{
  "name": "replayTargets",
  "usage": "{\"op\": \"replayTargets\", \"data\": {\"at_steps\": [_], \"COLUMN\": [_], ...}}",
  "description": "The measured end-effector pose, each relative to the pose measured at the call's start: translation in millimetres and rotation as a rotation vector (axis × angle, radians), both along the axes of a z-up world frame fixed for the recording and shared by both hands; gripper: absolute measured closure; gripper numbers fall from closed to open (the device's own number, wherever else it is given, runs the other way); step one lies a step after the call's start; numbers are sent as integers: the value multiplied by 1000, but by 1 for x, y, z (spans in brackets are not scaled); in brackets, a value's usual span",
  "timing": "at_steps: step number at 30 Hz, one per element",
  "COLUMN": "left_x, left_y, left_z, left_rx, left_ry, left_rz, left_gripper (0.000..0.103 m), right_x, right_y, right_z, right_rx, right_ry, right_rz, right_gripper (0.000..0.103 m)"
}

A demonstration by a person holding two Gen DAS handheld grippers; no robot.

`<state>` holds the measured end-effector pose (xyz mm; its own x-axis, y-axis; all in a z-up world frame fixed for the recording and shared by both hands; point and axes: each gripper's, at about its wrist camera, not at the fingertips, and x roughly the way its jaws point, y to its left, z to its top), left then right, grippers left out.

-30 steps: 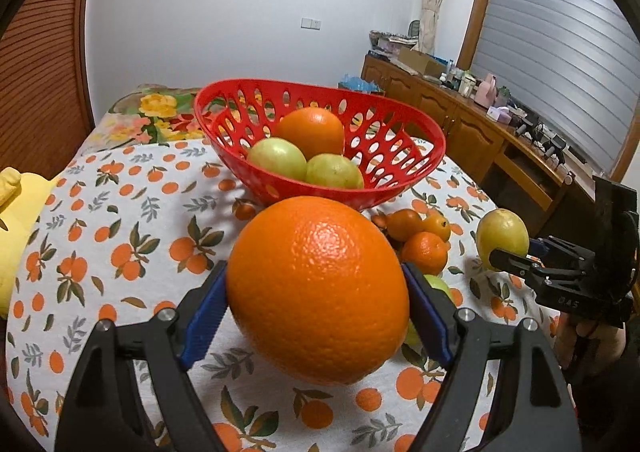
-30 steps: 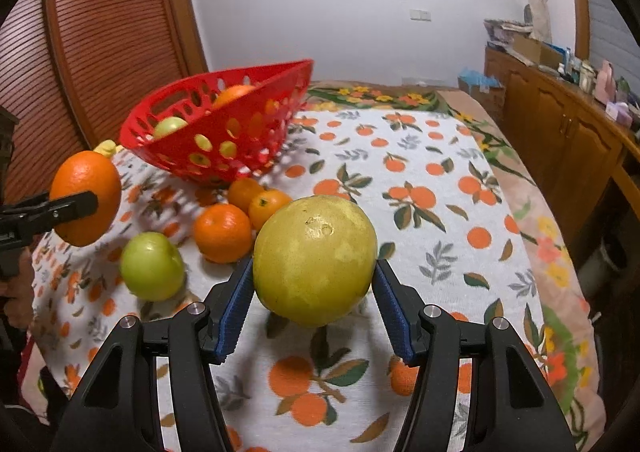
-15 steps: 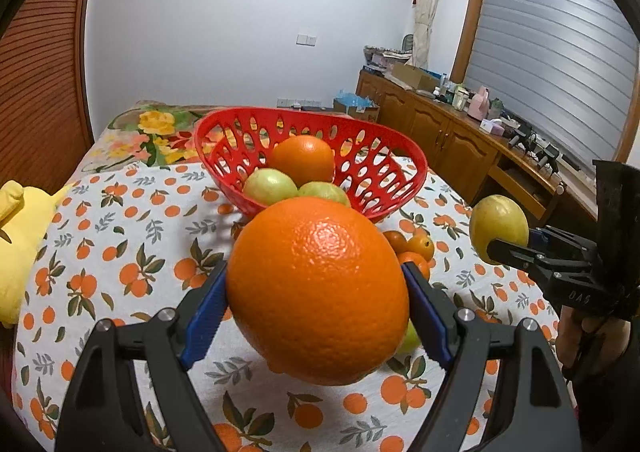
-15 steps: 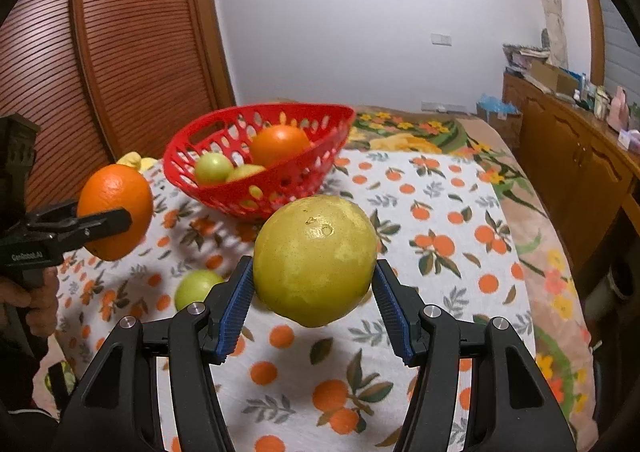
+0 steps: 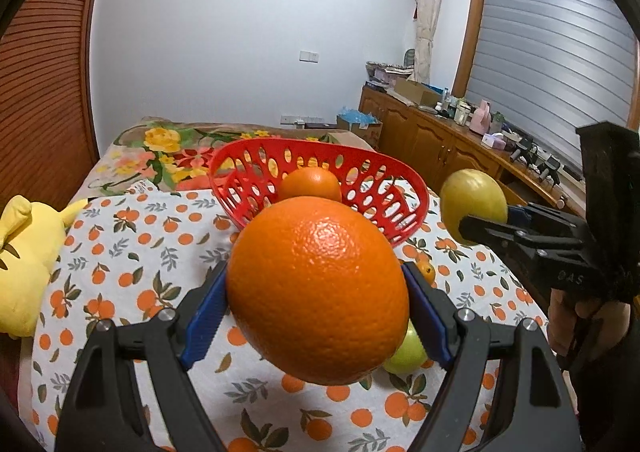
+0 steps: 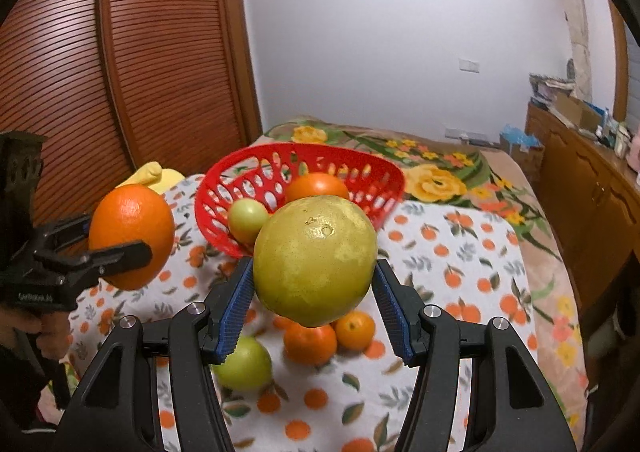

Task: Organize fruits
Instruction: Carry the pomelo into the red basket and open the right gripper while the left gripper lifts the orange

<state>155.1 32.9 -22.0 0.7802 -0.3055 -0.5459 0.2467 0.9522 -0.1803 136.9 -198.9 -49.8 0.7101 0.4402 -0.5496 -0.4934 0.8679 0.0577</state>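
Observation:
My left gripper (image 5: 316, 300) is shut on a large orange (image 5: 318, 284) and holds it in the air, short of the red basket (image 5: 256, 188). My right gripper (image 6: 314, 296) is shut on a yellow-green citrus fruit (image 6: 316, 258), also in the air in front of the basket (image 6: 380, 188). The basket holds an orange (image 6: 316, 186) and a green fruit (image 6: 246, 216). Each gripper shows in the other's view: the orange at left (image 6: 132, 236), the yellow fruit at right (image 5: 474, 200).
On the orange-print cloth (image 6: 460, 272) below lie a green fruit (image 6: 244, 364) and two small oranges (image 6: 310, 344). A yellow plush toy (image 5: 24, 260) lies at the left edge. A wooden cabinet (image 5: 440, 144) runs along the right.
Both grippers have risen with their fruit and the basket now looks lower and farther. The two held fruits have come closer together.

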Motion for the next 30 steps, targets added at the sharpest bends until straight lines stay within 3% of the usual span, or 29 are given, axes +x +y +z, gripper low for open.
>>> {"op": "replayTargets", "data": {"at_steps": [16, 30], "left_x": [9, 11], "left_y": [14, 19], "left_z": [6, 9], "left_rx": [4, 8], "left_ry": [-8, -11], "left_rz": [27, 32], "left_gripper": [21, 21], "right_x": [43, 60], "right_y": [47, 64], "right_z": [-4, -21], "right_rx": [-80, -135], "right_ry": [38, 76], "right_rz": [67, 56], "right_gripper": [42, 42]}}
